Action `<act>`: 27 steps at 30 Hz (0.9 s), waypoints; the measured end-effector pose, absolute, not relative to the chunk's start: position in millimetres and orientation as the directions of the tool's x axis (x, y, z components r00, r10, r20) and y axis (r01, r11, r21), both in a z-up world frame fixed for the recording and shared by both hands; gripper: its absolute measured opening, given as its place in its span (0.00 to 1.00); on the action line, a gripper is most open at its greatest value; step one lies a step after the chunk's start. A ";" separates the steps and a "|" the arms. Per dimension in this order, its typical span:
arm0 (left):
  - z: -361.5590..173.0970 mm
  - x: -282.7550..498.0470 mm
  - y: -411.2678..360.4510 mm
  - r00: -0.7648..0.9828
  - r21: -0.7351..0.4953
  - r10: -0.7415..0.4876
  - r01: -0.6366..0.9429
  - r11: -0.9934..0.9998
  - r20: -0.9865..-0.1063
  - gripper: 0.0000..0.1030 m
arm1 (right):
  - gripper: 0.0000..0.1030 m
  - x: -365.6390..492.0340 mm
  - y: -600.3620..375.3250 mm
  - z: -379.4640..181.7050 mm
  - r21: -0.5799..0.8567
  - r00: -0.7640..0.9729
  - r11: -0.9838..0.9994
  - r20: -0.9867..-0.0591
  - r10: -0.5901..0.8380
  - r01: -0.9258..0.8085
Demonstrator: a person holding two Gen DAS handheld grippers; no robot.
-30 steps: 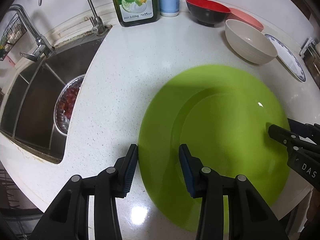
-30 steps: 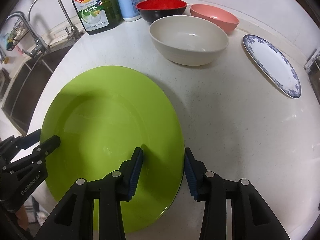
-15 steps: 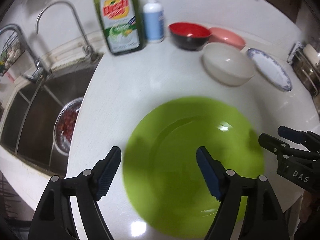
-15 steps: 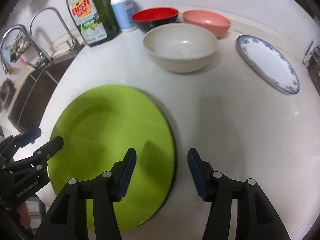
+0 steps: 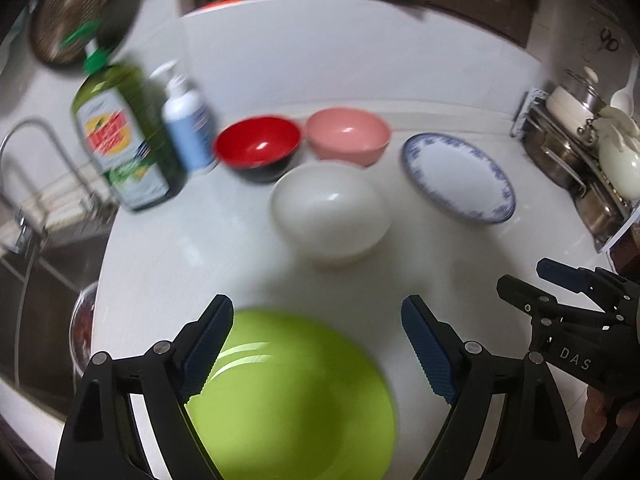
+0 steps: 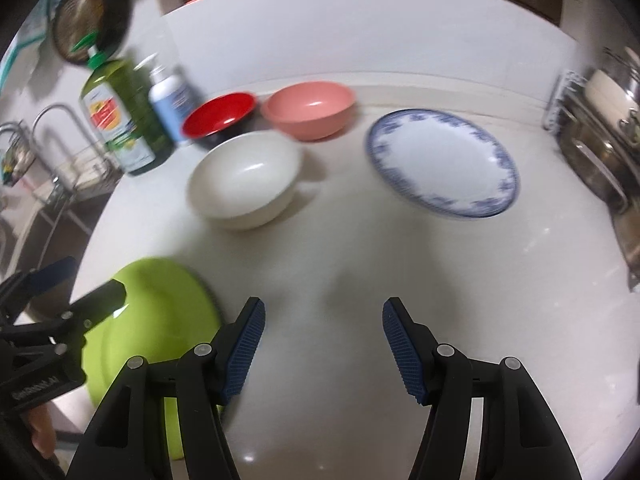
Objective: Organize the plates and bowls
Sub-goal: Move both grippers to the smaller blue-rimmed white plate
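We note a white speckled stone surface (image 6: 340, 240) beside a steel sink. Resting on it: lime-green round plate (image 5: 292, 396) nearest, cream bowl (image 6: 244, 178), red-and-black bowl (image 6: 220, 116), pink bowl (image 6: 310, 110), blue-rimmed white plate (image 6: 442, 162), green dish-soap bottle (image 6: 120, 120), white pump bottle (image 6: 170, 98).

Green plate (image 5: 296, 400) cut off by bottom edge, partly behind left hand-held gripper (image 5: 316, 344) fingers. Dish soap bottle (image 5: 120, 140) label smeared, unreadable. Sink (image 5: 36, 300) contents at tabletop's left edge indistinct.
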State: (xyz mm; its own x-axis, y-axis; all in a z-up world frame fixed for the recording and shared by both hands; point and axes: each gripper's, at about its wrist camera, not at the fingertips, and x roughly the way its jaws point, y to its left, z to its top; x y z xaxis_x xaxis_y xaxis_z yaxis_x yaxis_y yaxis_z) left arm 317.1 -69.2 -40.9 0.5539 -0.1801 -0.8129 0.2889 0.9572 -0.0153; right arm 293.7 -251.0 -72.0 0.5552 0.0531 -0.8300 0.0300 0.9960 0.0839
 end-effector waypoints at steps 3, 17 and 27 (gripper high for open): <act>-32.3 327.2 -90.4 0.558 -0.025 -0.208 0.318 0.948 -0.803 0.84 | 0.60 299.3 -272.3 -64.8 0.073 0.563 0.996 -0.826 0.033 0.050; -15.8 394.6 -194.6 0.516 -0.030 -0.252 0.400 0.916 -0.819 0.84 | 0.60 352.6 -364.9 -29.0 0.025 0.608 0.993 -0.793 -0.052 0.118; -44.8 444.5 -240.3 0.461 -0.026 -0.231 0.409 0.912 -0.857 0.82 | 0.60 398.3 -419.4 -46.5 0.014 0.573 0.988 -0.816 -0.077 0.153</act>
